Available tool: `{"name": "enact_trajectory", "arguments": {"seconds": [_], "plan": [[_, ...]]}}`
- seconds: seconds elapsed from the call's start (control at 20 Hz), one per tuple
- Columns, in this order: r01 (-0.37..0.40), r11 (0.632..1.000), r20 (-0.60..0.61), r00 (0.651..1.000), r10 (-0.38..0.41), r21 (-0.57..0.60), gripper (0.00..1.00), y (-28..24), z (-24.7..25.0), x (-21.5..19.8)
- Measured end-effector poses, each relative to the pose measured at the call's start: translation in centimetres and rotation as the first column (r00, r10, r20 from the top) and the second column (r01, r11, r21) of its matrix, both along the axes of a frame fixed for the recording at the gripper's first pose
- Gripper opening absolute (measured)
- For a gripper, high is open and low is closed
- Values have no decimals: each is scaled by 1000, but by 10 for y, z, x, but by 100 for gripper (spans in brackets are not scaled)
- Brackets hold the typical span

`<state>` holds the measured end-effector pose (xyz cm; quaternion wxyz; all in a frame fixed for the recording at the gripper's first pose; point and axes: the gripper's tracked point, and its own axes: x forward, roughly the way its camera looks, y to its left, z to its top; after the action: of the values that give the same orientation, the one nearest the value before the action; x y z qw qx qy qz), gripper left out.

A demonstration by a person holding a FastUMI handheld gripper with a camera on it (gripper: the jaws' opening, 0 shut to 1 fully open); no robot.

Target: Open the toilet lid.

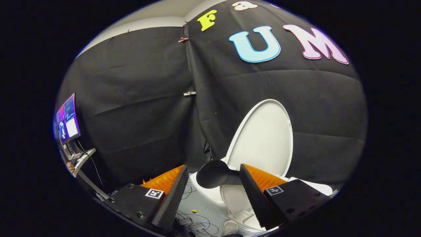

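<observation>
The white toilet lid [263, 138] stands raised, nearly upright, leaning back toward the black booth wall beyond the right finger. Below it the white seat and bowl [235, 197] show between and behind the fingers. My gripper [213, 172] is open, its two black ribbed fingers with orange backs spread wide and holding nothing. A round black disc-shaped part [213, 172] sits between the fingertips, in front of the toilet's near rim, touching neither finger as far as I can see.
A monitor [67, 118] on a stand with a shelf [84, 158] stands far off beyond the left finger, a hand near it. Cables [197, 219] lie on the pale floor below the fingers. Black cloth walls close the booth behind the toilet.
</observation>
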<state>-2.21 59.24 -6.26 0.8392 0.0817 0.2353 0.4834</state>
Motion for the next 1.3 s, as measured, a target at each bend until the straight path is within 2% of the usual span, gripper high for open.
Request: {"name": "enact_trajectory", "arguments": {"seconds": [0.15, 0.4, 0.6, 0.7, 0.9, 1.05, 1.2, 1.3], "plan": [[35, 999, 89, 995, -37, 20, 99, -12, 15, 10], [22, 993, 175, 984, -43, 117, 98, -30, 51, 0], [68, 987, 309, 944, -112, 148, 98, -71, 83, 6], [100, 982, 329, 932, -149, 160, 99, -99, 97, 14], [221, 956, 343, 898, -277, 194, 98, -180, 120, 36], [346, 929, 369, 852, -370, 133, 98, -250, 106, 62], [463, 882, 390, 799, -458, 87, 98, -320, 90, 79], [544, 836, 406, 749, -524, 77, 98, -365, 81, 89]]}}
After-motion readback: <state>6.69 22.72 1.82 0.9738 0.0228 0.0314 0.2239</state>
